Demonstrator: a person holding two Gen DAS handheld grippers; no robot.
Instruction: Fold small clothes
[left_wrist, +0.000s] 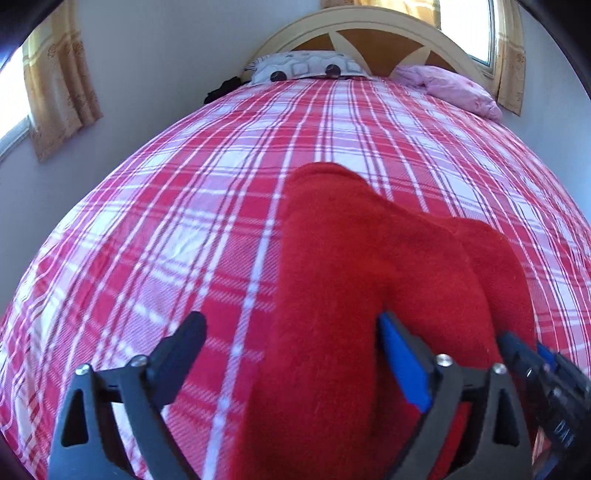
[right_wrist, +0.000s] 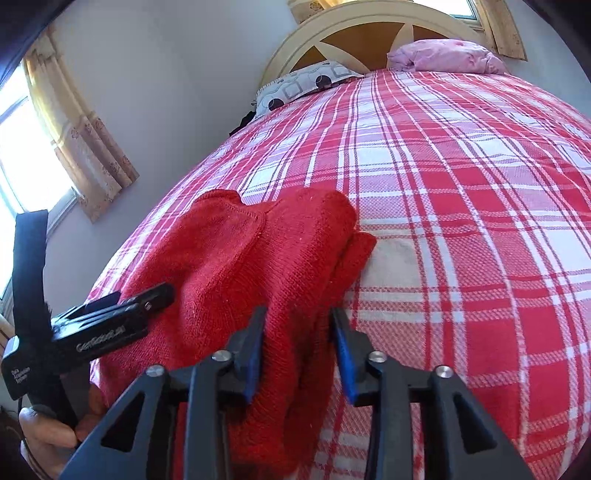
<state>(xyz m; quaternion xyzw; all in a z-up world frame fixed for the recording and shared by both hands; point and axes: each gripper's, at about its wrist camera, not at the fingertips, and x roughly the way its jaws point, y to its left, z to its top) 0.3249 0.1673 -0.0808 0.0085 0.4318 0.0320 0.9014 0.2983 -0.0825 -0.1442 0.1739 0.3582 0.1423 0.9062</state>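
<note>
A red knitted garment (left_wrist: 354, 266) lies bunched on the red and white plaid bedspread (left_wrist: 184, 206). In the left wrist view my left gripper (left_wrist: 291, 332) is wide open, and the garment rises between its fingers against the right blue pad (left_wrist: 402, 362). In the right wrist view the same garment (right_wrist: 258, 251) shows folded over. My right gripper (right_wrist: 299, 325) has its jaws partly closed around a thick fold of it; the pads touch the cloth on both sides. The left gripper (right_wrist: 155, 295) shows at the left over the garment, held by a hand.
A patterned grey pillow (left_wrist: 306, 66) and a pink pillow (left_wrist: 450, 85) lie at the headboard (left_wrist: 369, 22). A wall and curtained window (left_wrist: 55, 81) run along the bed's left side. A dark item (left_wrist: 221, 88) sits at the bed's far left edge.
</note>
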